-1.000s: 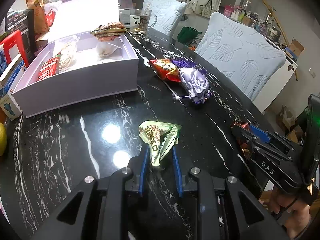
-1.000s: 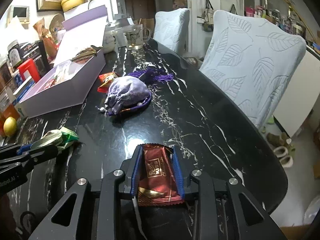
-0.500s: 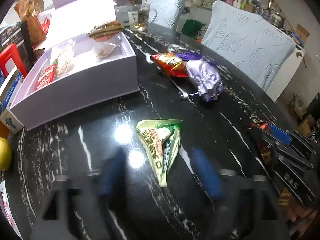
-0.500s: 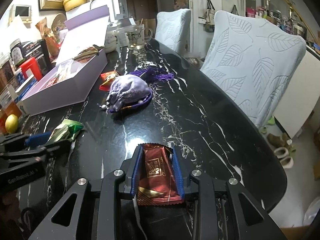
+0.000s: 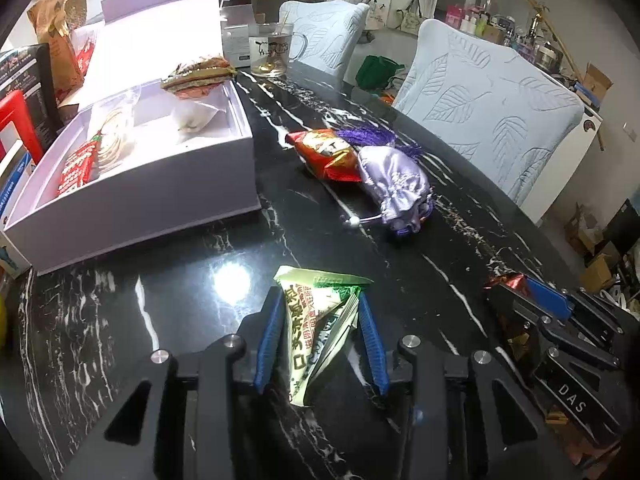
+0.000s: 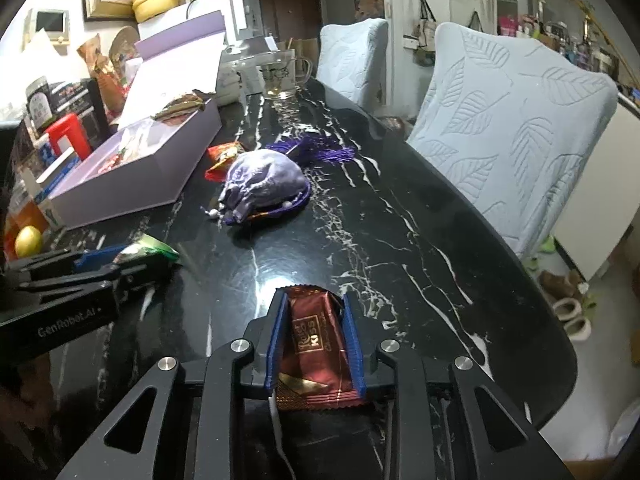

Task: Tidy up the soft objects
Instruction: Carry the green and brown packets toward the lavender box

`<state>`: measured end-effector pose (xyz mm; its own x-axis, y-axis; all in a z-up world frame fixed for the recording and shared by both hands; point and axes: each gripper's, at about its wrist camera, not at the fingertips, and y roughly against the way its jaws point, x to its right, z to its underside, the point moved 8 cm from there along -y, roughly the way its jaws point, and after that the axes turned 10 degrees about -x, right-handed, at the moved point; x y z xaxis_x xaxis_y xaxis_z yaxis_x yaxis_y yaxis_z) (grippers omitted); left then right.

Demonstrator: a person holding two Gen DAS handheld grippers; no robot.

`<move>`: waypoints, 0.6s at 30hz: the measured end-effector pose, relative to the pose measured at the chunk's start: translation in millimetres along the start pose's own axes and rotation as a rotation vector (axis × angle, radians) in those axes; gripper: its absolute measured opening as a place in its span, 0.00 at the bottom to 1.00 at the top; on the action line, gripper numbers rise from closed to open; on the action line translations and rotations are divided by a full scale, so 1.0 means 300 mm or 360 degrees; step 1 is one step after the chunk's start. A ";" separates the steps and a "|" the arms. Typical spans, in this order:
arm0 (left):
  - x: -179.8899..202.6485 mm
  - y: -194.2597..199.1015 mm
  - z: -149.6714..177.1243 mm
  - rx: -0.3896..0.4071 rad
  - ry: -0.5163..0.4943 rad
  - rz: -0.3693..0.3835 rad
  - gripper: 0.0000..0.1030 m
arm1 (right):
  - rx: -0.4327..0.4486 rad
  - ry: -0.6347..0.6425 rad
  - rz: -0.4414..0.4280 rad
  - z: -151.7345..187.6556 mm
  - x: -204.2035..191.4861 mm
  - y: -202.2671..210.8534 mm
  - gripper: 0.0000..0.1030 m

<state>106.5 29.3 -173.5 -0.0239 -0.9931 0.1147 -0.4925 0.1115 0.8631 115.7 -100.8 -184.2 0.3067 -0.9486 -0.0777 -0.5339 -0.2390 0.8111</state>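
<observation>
Glass mug (image 5: 275,53) at the table's (image 5: 460,248) far end, beside leaf-patterned chairs (image 5: 486,112).

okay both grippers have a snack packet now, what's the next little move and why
Probably carry the green packet in the left hand-held gripper, whose jaws have just been closing on it, toward the open lavender box. The box already holds snacks and lies just beyond it.

I saw a black marble table (image 5: 168,312) with white veins. On it lay an open lavender box (image 5: 152,196), a red snack bag (image 5: 328,154) touching a lilac satin pouch (image 5: 394,188), a purple tassel (image 6: 320,150), a glass mug (image 5: 274,54) and a green-and-white packet (image 5: 316,320).
</observation>
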 end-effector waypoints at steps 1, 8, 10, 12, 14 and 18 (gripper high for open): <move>0.002 0.007 -0.005 0.0008 -0.0004 0.0003 0.37 | 0.0008 -0.0005 -0.0009 -0.003 0.001 0.005 0.26; -0.013 0.082 -0.025 0.0069 -0.0002 0.0009 0.37 | 0.0079 0.0019 -0.0053 -0.046 -0.021 0.067 0.26; -0.028 0.116 -0.029 0.0101 0.0005 0.0007 0.37 | 0.0095 0.0038 -0.0078 -0.060 -0.041 0.085 0.26; -0.044 0.151 -0.040 0.0136 0.0012 -0.0002 0.37 | 0.0113 0.0072 -0.0118 -0.076 -0.075 0.107 0.26; -0.063 0.189 -0.051 0.0175 0.0016 -0.0018 0.37 | 0.0136 0.0109 -0.0147 -0.095 -0.111 0.129 0.26; -0.102 0.248 -0.090 0.0245 0.0039 -0.0048 0.37 | 0.0188 0.0170 -0.0236 -0.147 -0.181 0.166 0.26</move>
<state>94.1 69.0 -99.6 0.0132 -0.9946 0.1031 -0.6205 0.0727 0.7808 107.0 -52.0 -113.9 0.4674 -0.8753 -0.1242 -0.5634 -0.4032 0.7212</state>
